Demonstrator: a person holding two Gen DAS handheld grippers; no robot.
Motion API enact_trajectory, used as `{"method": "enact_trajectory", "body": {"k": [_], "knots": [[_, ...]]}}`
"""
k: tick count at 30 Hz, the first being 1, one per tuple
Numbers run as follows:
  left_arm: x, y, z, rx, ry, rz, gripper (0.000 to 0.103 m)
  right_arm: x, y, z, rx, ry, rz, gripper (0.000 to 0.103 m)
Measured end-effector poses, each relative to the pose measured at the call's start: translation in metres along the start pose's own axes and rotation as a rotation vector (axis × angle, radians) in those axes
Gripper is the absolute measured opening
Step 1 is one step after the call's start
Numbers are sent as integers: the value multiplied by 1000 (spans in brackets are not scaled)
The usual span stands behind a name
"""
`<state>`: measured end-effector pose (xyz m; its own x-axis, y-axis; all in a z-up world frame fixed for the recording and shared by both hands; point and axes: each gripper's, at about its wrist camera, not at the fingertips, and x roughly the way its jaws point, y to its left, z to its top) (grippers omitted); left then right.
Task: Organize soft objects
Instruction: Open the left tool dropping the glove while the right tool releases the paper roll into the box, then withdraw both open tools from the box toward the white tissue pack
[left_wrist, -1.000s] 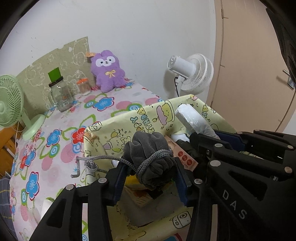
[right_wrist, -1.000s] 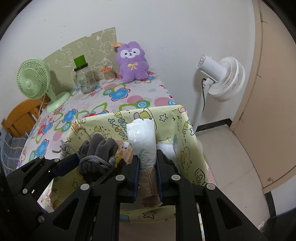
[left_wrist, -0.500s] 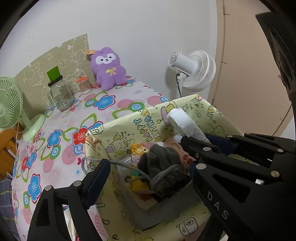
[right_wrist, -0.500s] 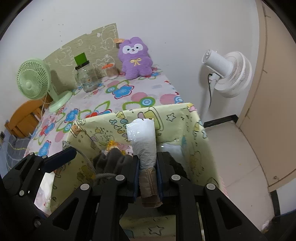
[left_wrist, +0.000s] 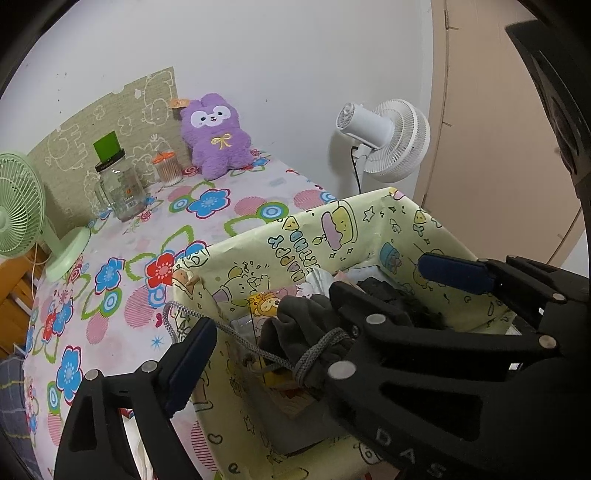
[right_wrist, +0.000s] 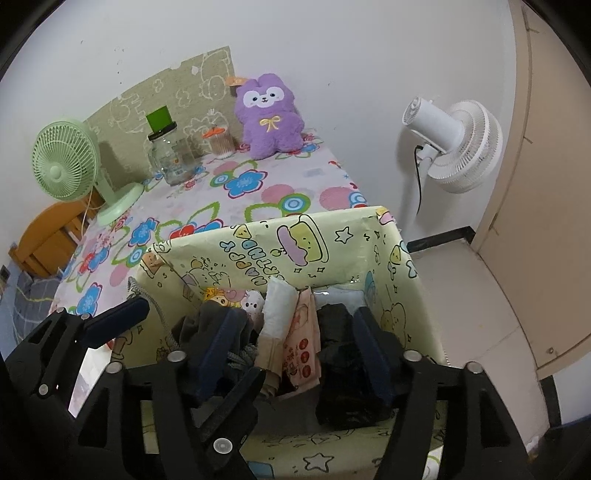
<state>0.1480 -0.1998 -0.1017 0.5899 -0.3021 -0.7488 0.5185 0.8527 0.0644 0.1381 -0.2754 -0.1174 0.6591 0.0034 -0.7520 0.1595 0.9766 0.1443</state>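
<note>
A yellow cartoon-print storage box (left_wrist: 306, 240) (right_wrist: 332, 236) stands at the edge of the floral table. A dark grey rolled cloth tied with grey cord (left_wrist: 306, 343) (right_wrist: 207, 325) lies inside it at the left. A white plastic-wrapped roll with a beige end (right_wrist: 277, 314) stands in the middle, beside a pink packet (right_wrist: 304, 339) and black cloth (right_wrist: 332, 321). My left gripper (left_wrist: 269, 314) is open, its fingers straddling the box's left wall. My right gripper (right_wrist: 295, 332) is open above the box, around the roll without gripping it.
A purple plush (left_wrist: 216, 134) (right_wrist: 269, 110) leans on the wall at the table's back, with a glass jar (left_wrist: 118, 184) and a small orange-lidded jar (left_wrist: 168, 170). A green fan (left_wrist: 22, 210) stands left. A white fan (right_wrist: 454, 140) and a door are right.
My left gripper opened and dropped the grey cloth bundle into the box. My right gripper then opened and let the white roll stand in the box.
</note>
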Motion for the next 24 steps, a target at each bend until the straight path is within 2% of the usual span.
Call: {"method": "enact_trajectory", "body": {"k": [6, 24], "knots": [[-12, 0, -3, -1, -23, 9, 94, -13, 5, -2, -10, -23, -12, 80], [-59, 15, -21, -4, -95, 49, 98, -52, 36, -16, -33, -93, -36, 87]]}}
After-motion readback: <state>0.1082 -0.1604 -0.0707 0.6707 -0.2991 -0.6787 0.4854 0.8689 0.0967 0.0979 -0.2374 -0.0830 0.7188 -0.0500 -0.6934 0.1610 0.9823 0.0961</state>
